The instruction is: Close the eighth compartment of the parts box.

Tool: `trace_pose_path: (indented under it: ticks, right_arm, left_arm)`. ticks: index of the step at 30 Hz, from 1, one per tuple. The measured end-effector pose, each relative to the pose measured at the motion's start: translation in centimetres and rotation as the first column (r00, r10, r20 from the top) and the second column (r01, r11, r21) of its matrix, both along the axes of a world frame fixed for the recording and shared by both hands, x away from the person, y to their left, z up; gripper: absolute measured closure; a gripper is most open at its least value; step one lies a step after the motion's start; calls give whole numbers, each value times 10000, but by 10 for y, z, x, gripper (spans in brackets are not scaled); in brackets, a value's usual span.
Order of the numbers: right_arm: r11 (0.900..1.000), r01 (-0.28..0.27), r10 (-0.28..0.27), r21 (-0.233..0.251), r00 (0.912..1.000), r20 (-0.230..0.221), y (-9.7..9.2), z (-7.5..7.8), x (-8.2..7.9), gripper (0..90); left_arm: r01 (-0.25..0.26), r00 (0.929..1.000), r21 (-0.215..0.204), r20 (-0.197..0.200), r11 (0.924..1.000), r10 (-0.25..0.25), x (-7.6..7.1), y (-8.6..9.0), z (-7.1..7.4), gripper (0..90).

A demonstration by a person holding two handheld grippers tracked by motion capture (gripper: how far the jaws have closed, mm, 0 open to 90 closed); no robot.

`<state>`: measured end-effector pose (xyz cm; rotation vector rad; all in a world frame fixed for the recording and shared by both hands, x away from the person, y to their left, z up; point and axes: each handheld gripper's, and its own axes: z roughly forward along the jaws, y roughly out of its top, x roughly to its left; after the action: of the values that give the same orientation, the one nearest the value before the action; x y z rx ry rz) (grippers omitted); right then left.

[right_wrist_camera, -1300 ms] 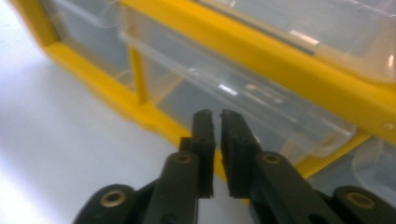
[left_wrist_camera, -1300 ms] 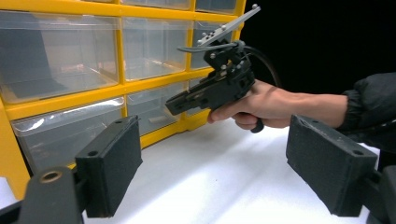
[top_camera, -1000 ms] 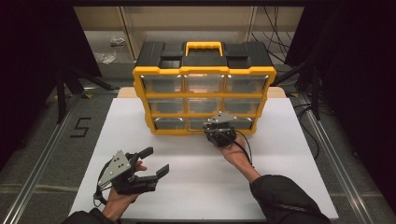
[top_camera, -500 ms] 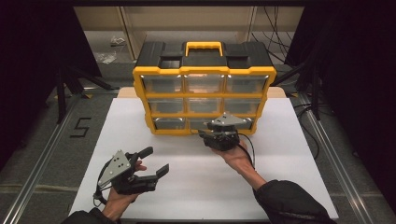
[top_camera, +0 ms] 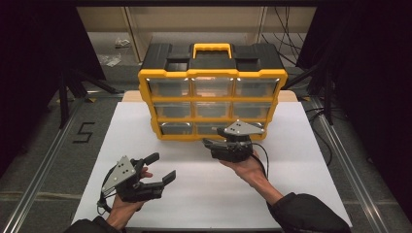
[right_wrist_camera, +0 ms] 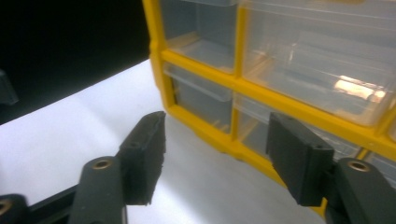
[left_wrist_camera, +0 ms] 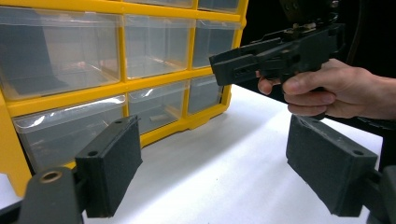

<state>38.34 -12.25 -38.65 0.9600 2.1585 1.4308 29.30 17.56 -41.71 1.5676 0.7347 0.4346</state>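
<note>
My right gripper point(top_camera: 210, 144) hangs just in front of the bottom row of the drawer cabinet point(top_camera: 212, 77), its jaws having just been opening; they stand well apart with nothing between them, pointing toward the cabinet's lower left. In the right gripper view the pads point(right_wrist_camera: 144, 154) frame the bottom left drawer point(right_wrist_camera: 201, 95) and the yellow base rail, near but not touching. My right hand point(top_camera: 248, 167) cups the gripper from below, palm up, forearm running back away from the cabinet. My left gripper point(top_camera: 160, 169) sits well out from the cabinet's left front corner, jaws wide and empty, hand point(top_camera: 124, 208) low above the white tabletop point(top_camera: 291, 145). I count one cabinet, standing upright on the tabletop, with nine clear drawers in three rows of three, one yellow carry handle point(top_camera: 212, 49), and two grippers.
</note>
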Motion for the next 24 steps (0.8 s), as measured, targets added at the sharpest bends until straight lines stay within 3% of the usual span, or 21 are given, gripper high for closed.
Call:
trace_pose_path:
  ticks: [24]
  right_arm:
    - [9977,-377,352,556,9984,454,-13,10,-27,278]
  left_arm:
    - [37,10000,84,-33,10000,-36,0,-1,0,174]
